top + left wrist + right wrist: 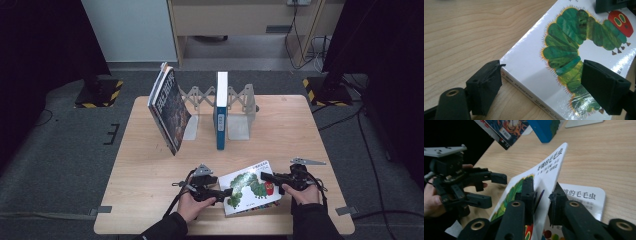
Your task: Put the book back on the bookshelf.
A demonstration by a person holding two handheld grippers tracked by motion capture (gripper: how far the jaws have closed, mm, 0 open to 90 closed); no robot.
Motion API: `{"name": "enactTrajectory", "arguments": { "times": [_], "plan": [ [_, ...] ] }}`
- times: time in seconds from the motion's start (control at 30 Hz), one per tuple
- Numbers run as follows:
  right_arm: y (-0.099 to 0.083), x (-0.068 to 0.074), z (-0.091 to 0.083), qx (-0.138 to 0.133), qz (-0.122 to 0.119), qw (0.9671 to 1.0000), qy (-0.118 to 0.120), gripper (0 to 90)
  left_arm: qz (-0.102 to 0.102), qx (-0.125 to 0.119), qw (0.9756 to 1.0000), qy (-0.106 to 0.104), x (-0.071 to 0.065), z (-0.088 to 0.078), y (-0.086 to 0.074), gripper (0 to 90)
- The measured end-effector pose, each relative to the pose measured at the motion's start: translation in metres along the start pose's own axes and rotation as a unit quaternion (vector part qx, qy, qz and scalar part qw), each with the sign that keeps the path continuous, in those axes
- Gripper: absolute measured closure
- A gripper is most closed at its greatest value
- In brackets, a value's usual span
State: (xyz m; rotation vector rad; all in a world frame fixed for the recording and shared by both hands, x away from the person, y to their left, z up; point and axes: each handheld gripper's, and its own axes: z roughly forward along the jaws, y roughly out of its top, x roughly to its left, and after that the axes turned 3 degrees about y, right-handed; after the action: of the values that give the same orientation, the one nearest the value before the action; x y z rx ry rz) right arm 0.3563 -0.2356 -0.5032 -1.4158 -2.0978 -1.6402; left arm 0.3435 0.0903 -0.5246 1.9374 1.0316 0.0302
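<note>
The caterpillar book [250,188] lies near the table's [150,165] front edge, with bare wood to its left. The right claw [543,200] is clamped on the lifted front cover; its own view shows the title page beneath. The left claw [541,87] stands wide, astride the spine corner, gripping nothing. Two more books stand behind, one leaning [169,107], one upright [221,110].

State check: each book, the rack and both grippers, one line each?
caterpillar book: on the table, front cover lifted
right gripper: shut on the cover's edge
left gripper: open, jaws astride the book's spine corner
blue book: upright in rack
dark book: leaning
rack: standing
</note>
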Motion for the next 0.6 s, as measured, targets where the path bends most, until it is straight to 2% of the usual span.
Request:
{"name": "enactTrajectory", "arguments": {
  "times": [0.07,0.23,0.47,0.5,0.6],
  "plan": [
    [0.002,0.002,-0.001,-0.008,0.003,0.9999,0.012,81.7,0.000,0.002,1.0000,-0.002,0.000,0.000,0.000,15.0],
    [0.004,0.006,-0.002,-0.016,0.000,0.9996,0.023,83.4,-0.002,0.006,1.0000,-0.006,-0.001,0.001,-0.002,14.7],
    [0.009,0.013,-0.007,-0.039,-0.023,0.9983,0.037,85.6,-0.002,0.016,0.9998,-0.013,-0.002,0.006,-0.005,12.0],
    [0.010,0.013,-0.008,-0.050,-0.027,0.9973,0.046,86.5,-0.002,0.022,0.9997,-0.014,-0.002,0.007,-0.006,11.2],
    [0.012,0.015,-0.011,-0.070,-0.025,0.9948,0.070,87.9,-0.008,0.018,0.9992,-0.035,-0.003,0.011,-0.007,9.3]
  ]
}}
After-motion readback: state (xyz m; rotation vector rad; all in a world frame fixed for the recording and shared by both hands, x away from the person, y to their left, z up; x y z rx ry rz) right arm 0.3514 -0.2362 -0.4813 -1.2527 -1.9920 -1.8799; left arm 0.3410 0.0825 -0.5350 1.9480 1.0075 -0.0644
